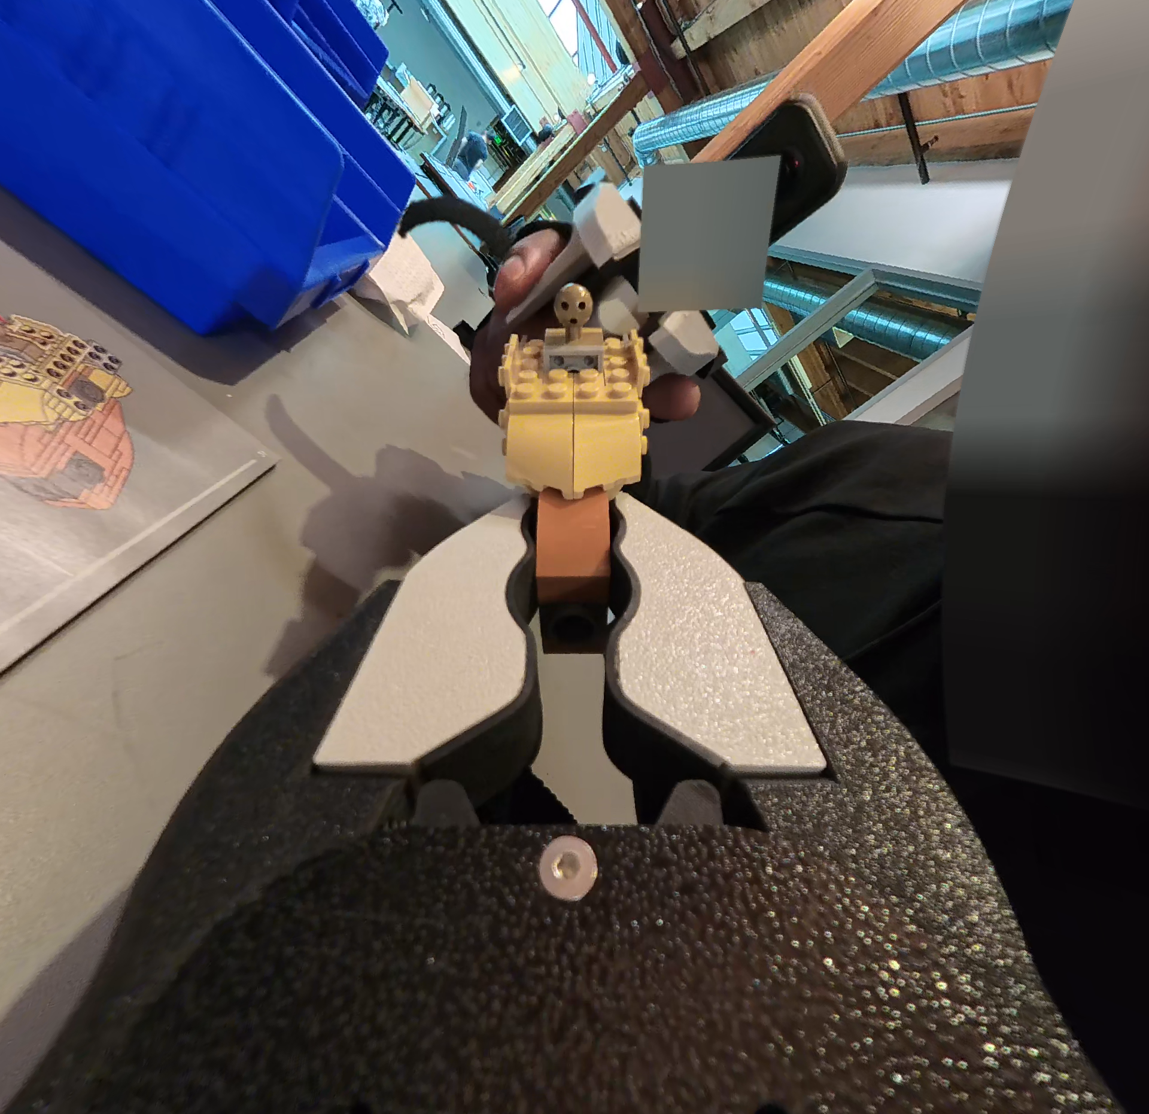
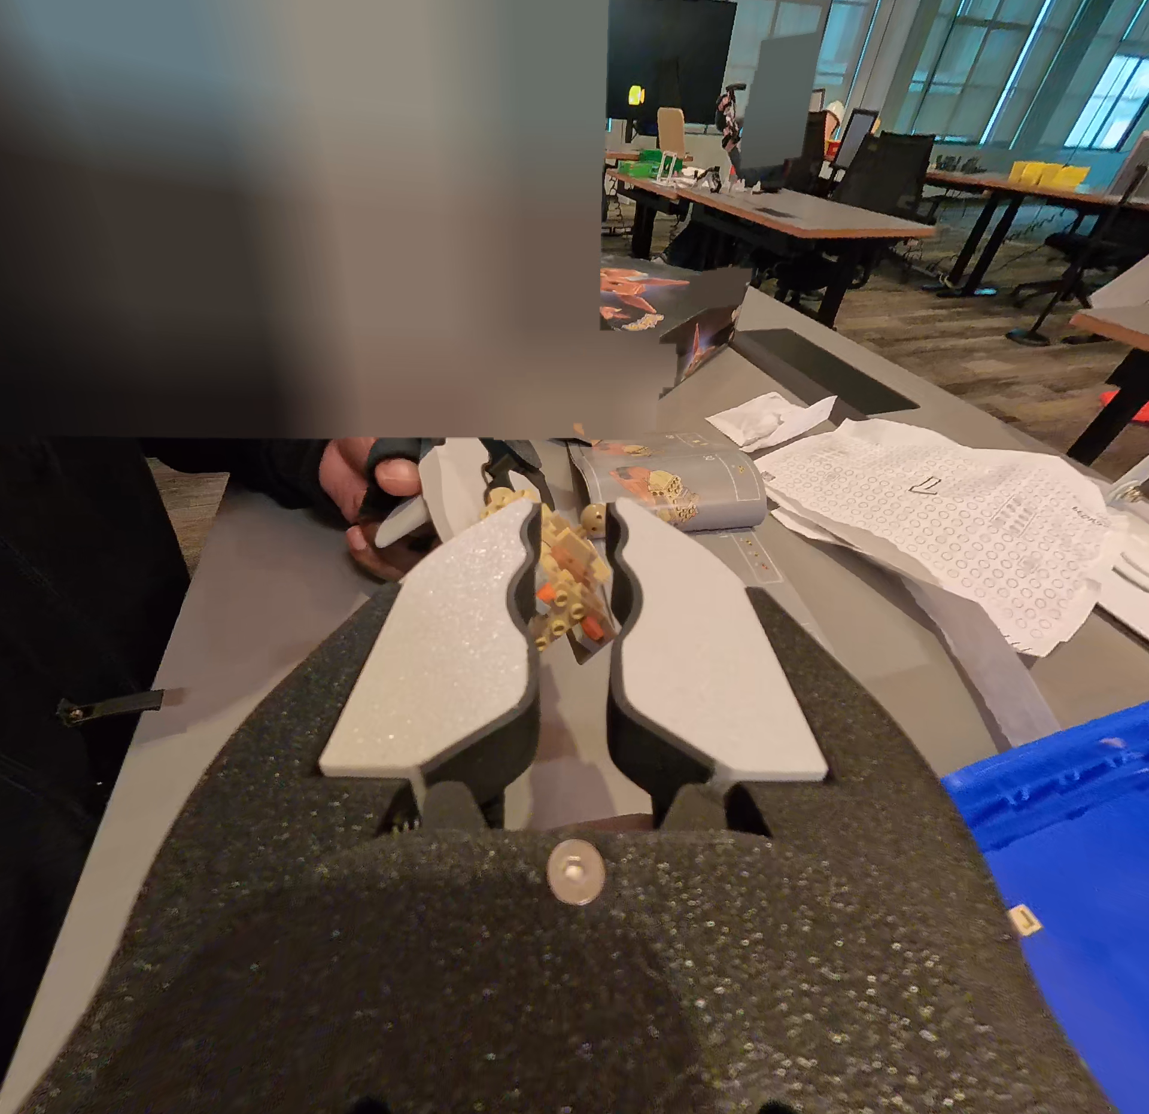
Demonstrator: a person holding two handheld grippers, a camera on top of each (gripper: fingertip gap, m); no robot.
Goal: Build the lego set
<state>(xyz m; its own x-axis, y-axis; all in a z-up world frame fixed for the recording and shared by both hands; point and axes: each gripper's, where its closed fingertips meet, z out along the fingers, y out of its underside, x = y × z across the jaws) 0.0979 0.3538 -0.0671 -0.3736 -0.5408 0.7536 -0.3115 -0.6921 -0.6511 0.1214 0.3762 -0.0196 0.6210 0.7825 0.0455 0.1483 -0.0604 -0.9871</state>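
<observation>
My left gripper (image 1: 575, 512) is shut on the brown brick (image 1: 572, 549) at the near end of a tan lego assembly (image 1: 572, 425) and holds it above the grey table. A small tan ball piece (image 1: 572, 304) stands on a grey bracket on the assembly's studded top. In the right wrist view the same assembly (image 2: 569, 580), tan with orange bits, fills the narrow gap between my right gripper's (image 2: 573, 512) fingers, which press on both sides. The right gripper (image 1: 646, 288) also shows behind the assembly in the left wrist view, held by a hand.
Blue bins (image 1: 174, 127) stand at the table's back left, and one bin (image 2: 1057, 866) is near my right gripper. An open instruction booklet (image 2: 678, 487) lies beyond the assembly and shows at the left in the left wrist view (image 1: 93, 475). Crumpled white paper bags (image 2: 932, 525) lie to the right.
</observation>
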